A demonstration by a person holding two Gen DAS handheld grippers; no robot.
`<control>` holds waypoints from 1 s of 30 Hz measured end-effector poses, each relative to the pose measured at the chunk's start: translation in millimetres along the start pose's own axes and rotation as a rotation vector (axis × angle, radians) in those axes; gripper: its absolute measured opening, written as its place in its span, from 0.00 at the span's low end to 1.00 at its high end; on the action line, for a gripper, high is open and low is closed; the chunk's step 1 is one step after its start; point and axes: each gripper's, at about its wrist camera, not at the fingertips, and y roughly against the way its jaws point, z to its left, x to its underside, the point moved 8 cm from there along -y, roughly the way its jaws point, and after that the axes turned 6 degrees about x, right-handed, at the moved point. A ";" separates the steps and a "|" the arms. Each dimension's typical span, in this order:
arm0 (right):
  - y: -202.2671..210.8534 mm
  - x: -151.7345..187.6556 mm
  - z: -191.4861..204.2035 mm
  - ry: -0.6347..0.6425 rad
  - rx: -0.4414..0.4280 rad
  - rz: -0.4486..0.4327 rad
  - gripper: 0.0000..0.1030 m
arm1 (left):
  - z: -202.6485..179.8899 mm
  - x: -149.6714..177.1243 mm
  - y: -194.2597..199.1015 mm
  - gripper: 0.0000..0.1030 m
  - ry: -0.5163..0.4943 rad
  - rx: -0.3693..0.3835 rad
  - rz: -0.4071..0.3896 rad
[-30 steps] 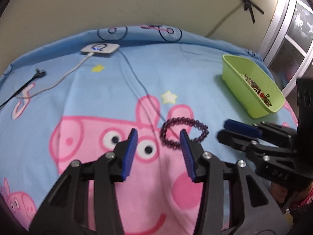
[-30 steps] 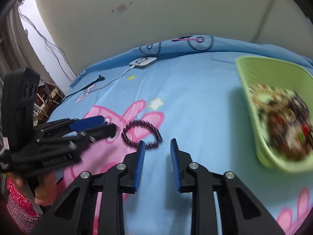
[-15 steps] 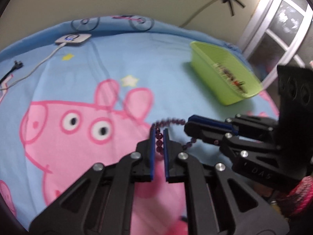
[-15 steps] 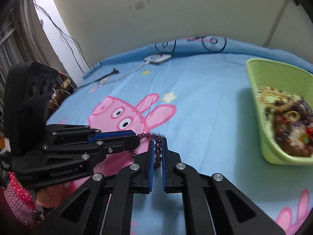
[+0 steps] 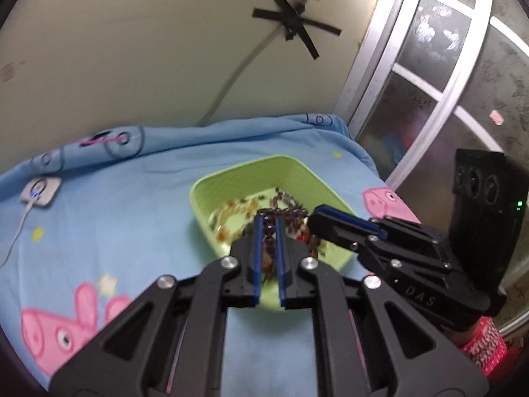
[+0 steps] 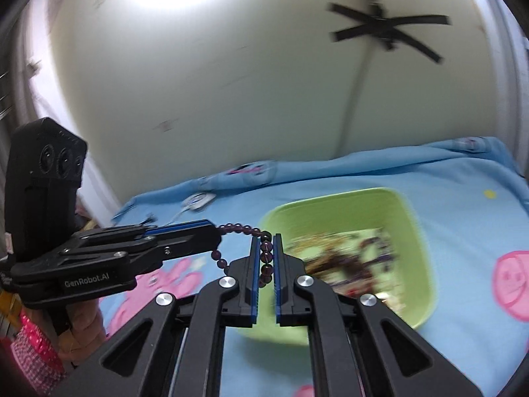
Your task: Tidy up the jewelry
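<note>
A dark purple bead bracelet (image 6: 244, 230) hangs stretched between my two grippers, lifted above the bed. My left gripper (image 5: 268, 223) is shut on one side of it; the beads (image 5: 269, 231) show between its blue pads. My right gripper (image 6: 266, 240) is shut on the other side. Both hold it over the near-left part of the green tray (image 5: 297, 173), which holds a heap of mixed jewelry (image 5: 238, 213). The tray also shows in the right wrist view (image 6: 410, 218), blurred.
The tray lies on a blue Peppa Pig bedsheet (image 5: 115, 218). A white charger with a cable (image 5: 39, 190) lies at the far left. A wall with a taped cable (image 5: 287, 23) stands behind; a window frame (image 5: 439, 99) is on the right.
Both grippers closed on the bracelet on the sheet, lifted it, and carried it to the right, over the green tray.
</note>
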 end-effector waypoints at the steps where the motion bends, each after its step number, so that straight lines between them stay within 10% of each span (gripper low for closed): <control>1: -3.7 -3.2 -14.0 -0.017 0.022 0.001 0.00 | -1.2 -6.8 -15.0 0.07 -0.003 -0.012 0.008; 6: -34.3 -9.8 -57.8 -0.053 0.138 0.043 0.00 | 12.4 -19.7 -64.3 0.08 0.007 -0.136 0.059; 13: 14.7 13.4 -70.5 -0.149 0.141 -0.078 0.00 | 28.7 1.4 -22.2 0.14 0.030 -0.178 -0.001; 17: 38.0 44.4 -52.4 -0.205 0.121 -0.088 0.07 | 26.1 28.1 7.6 0.49 -0.007 -0.240 -0.040; 22: 53.3 89.7 -19.7 -0.258 0.112 -0.058 0.30 | 25.6 69.5 30.7 0.57 -0.020 -0.301 -0.039; 30: 57.8 146.1 29.0 -0.285 0.113 0.001 0.33 | 31.3 114.7 60.2 0.88 -0.037 -0.393 -0.090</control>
